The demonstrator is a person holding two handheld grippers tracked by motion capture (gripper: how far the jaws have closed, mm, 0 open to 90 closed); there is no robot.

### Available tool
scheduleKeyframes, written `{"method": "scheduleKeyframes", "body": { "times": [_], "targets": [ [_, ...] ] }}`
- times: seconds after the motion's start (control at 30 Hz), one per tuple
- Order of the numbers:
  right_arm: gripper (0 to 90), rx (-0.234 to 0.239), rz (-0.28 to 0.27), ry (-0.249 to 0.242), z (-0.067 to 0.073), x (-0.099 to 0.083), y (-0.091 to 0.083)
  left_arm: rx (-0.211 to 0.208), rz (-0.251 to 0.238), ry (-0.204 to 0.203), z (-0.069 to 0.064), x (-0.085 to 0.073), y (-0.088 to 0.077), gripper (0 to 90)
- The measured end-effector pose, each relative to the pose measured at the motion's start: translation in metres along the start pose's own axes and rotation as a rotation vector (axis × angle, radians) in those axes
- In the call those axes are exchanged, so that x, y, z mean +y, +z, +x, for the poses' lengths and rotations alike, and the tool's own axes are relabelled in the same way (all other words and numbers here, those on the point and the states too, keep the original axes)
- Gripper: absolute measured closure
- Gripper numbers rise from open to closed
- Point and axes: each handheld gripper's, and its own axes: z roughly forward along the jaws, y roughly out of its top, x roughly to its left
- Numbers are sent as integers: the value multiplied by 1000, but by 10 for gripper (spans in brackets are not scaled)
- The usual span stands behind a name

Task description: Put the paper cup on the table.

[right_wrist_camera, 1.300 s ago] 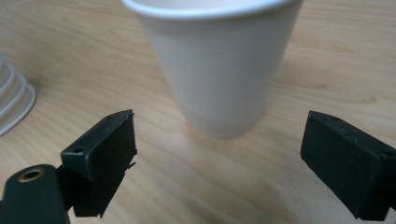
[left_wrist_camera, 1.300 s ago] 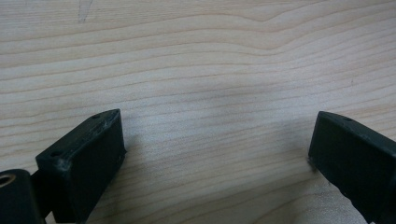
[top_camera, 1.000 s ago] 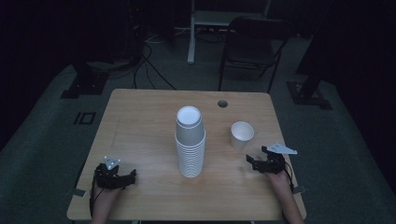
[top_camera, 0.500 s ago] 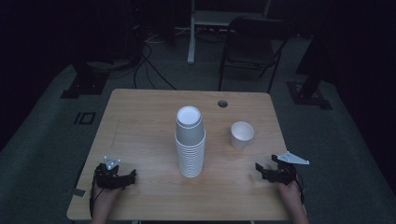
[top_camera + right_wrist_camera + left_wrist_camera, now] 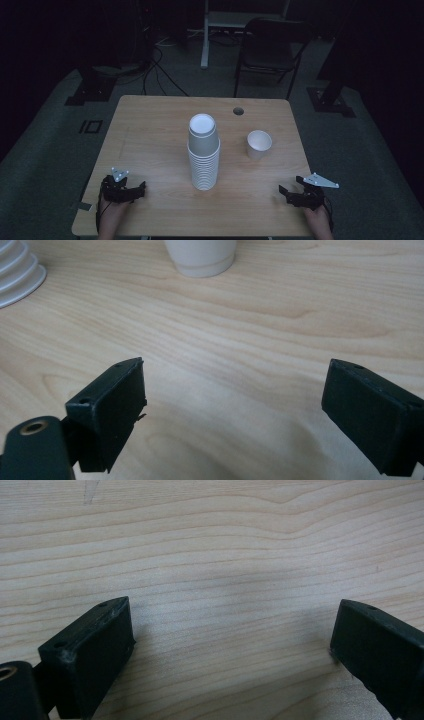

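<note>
A tall stack of white paper cups stands upside down in the middle of the wooden table. To its right sits a single white cup, mouth up. My left gripper rests low at the front left corner, open over bare wood. Near the front right corner, my right gripper is open and empty; its own view has the single cup's base far ahead and the stack's bottom rims at top left.
A round cable hole sits near the table's far edge. Beyond the table stand a dark folding chair and a white desk leg, with cables on the carpet. The room around is dim.
My right gripper has drawn back from beside the single cup toward the front right corner of the table. The left gripper has stayed where it was.
</note>
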Motion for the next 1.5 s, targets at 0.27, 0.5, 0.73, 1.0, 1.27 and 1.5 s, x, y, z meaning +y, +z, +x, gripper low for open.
{"method": "scheduleKeyframes", "body": {
  "times": [0.27, 0.5, 0.73, 1.0, 1.27, 1.5],
  "targets": [
    [99, -49, 18, 6, 1, -4, -3, 0, 0, 0, 0, 0, 0, 41],
    [120, -129, 34, 39, 0, -5, -2, -1, -2, -2, 0, 0, 0, 41],
    [119, -202, 68, 68, -1, -4, -1, 1, -2, -4, 0, 0, 0, 41],
    [119, -226, 132, 47, 1, -3, 5, 3, -1, -3, 0, 0, 0, 41],
    [116, -250, 141, 51, 2, -3, 6, 3, -2, -3, 0, 0, 0, 41],
    [111, -250, 142, 52, 2, -2, 7, 3, -1, -3, 0, 0, 0, 41]
  ]
}}
